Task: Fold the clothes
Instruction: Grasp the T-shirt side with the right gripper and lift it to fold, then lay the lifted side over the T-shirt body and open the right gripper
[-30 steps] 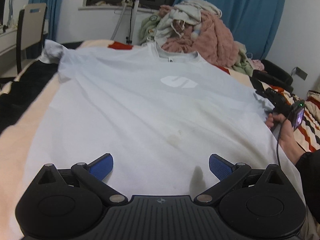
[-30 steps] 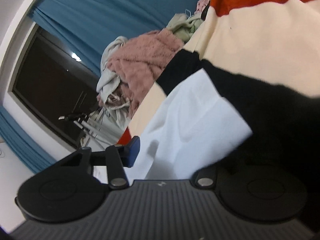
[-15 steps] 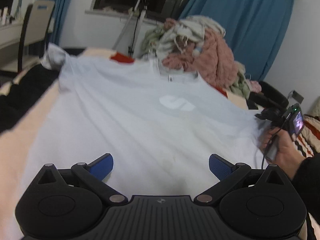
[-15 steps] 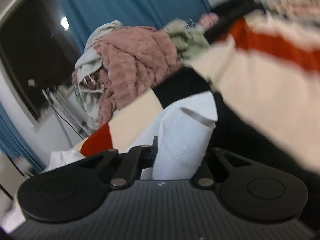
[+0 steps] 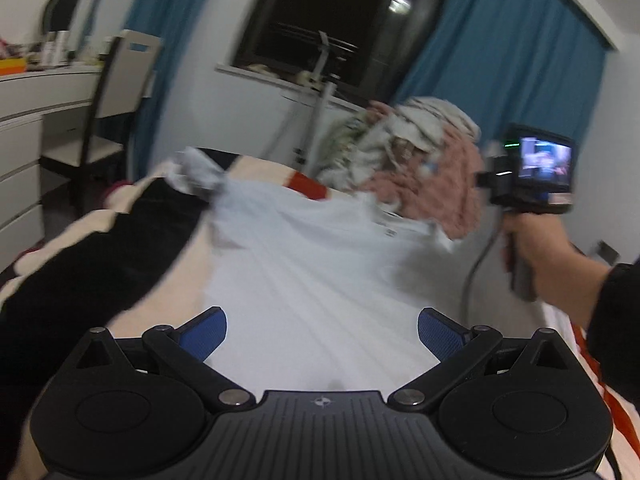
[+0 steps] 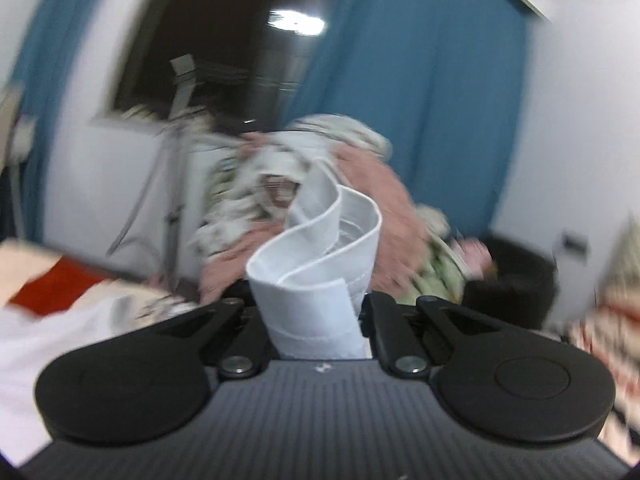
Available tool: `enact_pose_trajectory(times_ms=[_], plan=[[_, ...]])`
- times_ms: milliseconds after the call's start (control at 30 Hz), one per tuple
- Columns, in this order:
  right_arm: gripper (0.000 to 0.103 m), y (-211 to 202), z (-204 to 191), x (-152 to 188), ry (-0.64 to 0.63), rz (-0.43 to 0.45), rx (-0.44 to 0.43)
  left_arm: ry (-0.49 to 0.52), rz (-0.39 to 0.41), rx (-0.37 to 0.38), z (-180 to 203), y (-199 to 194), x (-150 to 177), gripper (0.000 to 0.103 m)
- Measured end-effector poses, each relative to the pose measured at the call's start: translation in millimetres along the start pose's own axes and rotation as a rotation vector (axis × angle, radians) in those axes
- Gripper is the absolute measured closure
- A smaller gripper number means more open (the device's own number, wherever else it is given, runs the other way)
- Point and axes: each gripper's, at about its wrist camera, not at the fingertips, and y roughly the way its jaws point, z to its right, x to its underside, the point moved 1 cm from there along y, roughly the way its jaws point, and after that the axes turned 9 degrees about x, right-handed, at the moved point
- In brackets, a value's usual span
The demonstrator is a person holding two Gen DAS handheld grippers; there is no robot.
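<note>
The white T-shirt (image 5: 320,272) lies spread on the bed (image 5: 100,264), collar toward the heap of unfolded laundry (image 5: 424,168) by the blue curtain (image 5: 520,72). The right tongs (image 6: 316,312) are pressed together on the shirt's sleeve (image 6: 320,264), whose hemmed cuff curls up ahead of the camera; raised off the bed like this, it looks ready to be carried across the body for a first fold. The left tongs (image 5: 322,334) hang spread over the shirt's lower part, pinching nothing, probably waiting to take the hem. Motion blur smears both views; the shirt's near edge is hidden by the left tool, and the right pads vanish behind cloth
</note>
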Motion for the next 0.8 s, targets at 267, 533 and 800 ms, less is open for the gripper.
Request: enact_pose_trajectory(times_ms=[267,533,800], plan=[[0.094,1.7,-149.0,42.1,-0.152,-0.146,-0.124,-0.053,-0.037,-0.058,-37.1,13.1,2.3,0.0],[0.022,4.0,-97.8,47.3,0.199,-0.317,-0.363,-0.054,-0.063,0.003,-33.0,20.6,7.3,0.0],[0.022,-84.4,-12.6,22.8,0.363,-0.266,-0.492,0.015,-0.043,0.007,-18.1,20.6,7.2,0.0]])
